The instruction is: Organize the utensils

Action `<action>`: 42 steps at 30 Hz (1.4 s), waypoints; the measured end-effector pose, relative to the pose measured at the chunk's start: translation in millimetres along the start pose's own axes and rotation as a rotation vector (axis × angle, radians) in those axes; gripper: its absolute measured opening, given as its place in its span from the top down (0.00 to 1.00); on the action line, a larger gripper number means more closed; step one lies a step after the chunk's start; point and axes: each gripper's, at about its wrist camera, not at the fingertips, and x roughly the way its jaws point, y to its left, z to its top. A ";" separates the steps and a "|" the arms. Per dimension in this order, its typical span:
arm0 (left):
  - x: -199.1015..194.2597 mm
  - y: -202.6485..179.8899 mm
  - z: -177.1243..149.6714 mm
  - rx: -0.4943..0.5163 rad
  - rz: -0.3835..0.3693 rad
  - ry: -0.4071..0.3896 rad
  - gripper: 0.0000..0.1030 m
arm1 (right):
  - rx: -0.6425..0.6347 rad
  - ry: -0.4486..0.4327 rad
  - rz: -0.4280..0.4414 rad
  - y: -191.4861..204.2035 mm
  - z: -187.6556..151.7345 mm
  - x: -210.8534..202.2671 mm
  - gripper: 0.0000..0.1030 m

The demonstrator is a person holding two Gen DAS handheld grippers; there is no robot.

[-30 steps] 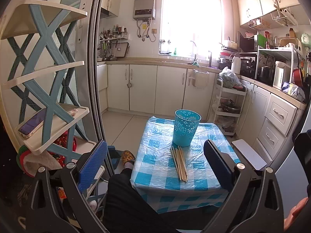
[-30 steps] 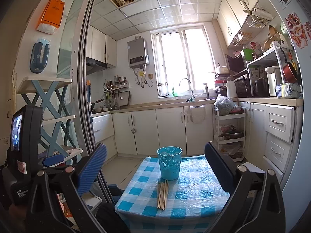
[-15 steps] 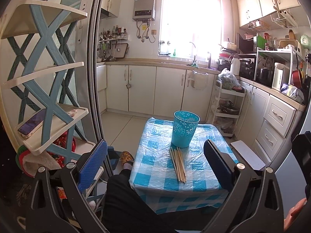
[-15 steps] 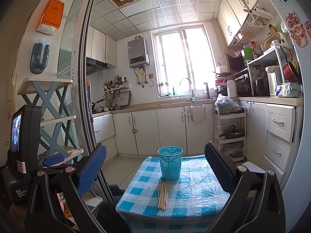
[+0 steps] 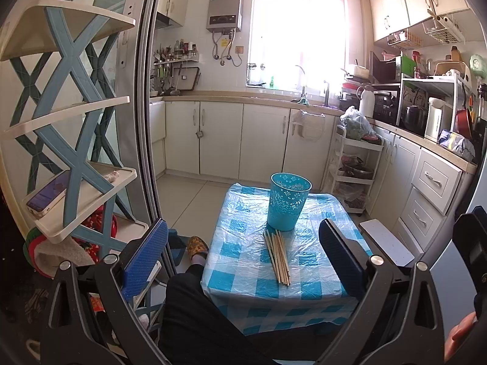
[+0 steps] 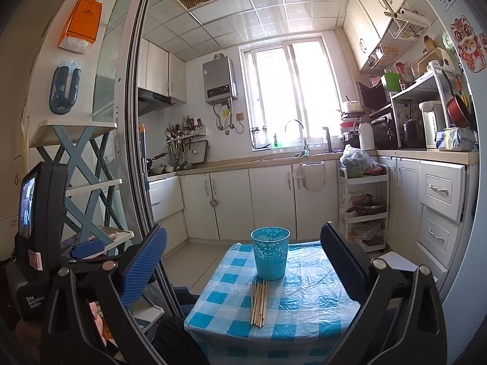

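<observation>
A bundle of several wooden chopsticks (image 5: pixel 278 257) lies flat on a small table with a blue-and-white checked cloth (image 5: pixel 243 261). Just behind it stands an upright, empty-looking teal perforated cup (image 5: pixel 287 200). The right wrist view shows the same chopsticks (image 6: pixel 259 302) and cup (image 6: pixel 270 252). My left gripper (image 5: pixel 243 252) is open and empty, held back from the table's near edge. My right gripper (image 6: pixel 243 258) is open and empty too, also short of the table. The left gripper's body shows at the left of the right wrist view.
A person's dark-clad leg (image 5: pixel 197 319) sits at the table's near left corner. A blue-and-white shelf rack (image 5: pixel 70 152) and a sliding door frame (image 5: pixel 143 121) stand on the left. Kitchen cabinets (image 5: pixel 243 140), a white trolley (image 5: pixel 353 176) and drawers (image 5: pixel 432 188) lie behind and right.
Both views have shifted only slightly; the table sits a little further left and lower in the left wrist view. Chopsticks and cup have not moved. Both grippers stay open.
</observation>
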 end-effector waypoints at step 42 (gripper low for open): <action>5.3 -2.6 -7.1 0.005 -0.025 0.015 0.07 | 0.009 0.024 0.022 -2.2 -3.7 2.1 0.06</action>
